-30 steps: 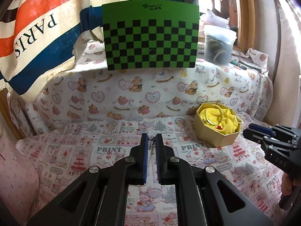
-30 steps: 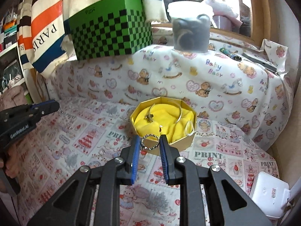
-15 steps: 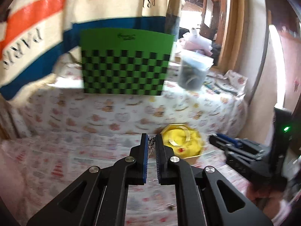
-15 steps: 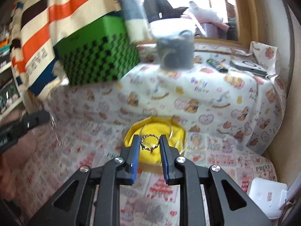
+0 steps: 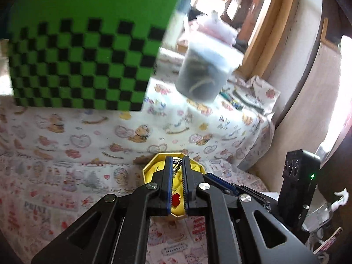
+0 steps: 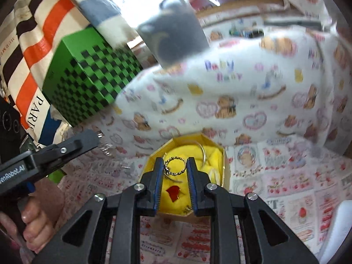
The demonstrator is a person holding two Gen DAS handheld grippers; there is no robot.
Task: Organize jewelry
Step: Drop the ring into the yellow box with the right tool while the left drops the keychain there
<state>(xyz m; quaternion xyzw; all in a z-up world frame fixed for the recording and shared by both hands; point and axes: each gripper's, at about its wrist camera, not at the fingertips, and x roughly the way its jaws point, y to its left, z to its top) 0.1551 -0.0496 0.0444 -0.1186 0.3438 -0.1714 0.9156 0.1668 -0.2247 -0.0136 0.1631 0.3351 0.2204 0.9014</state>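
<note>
A yellow octagonal jewelry box (image 6: 226, 165) with yellow lining stands on the printed cloth; it also shows in the left wrist view (image 5: 146, 171). My right gripper (image 6: 175, 166) is shut on a beaded silver ring (image 6: 175, 166) and holds it over the box. My left gripper (image 5: 176, 165) is shut on a small silver chain piece (image 5: 176, 166), also over the box. A red heart piece (image 6: 173, 191) and a thin bangle (image 6: 203, 150) lie in the lining. The left gripper (image 6: 96, 135) also shows at the left of the right wrist view.
A green checkered box (image 5: 81, 50) and a lidded plastic tub (image 5: 204, 72) stand on the raised cloth-covered ledge behind. A striped "PARIS" cloth (image 6: 33, 50) hangs at the left. A white object (image 6: 338, 231) lies at the right. The right gripper's body (image 5: 297, 187) is close beside my left.
Both grippers have moved forward and down over the yellow box, still holding their pieces. The left gripper swung right towards the box.
</note>
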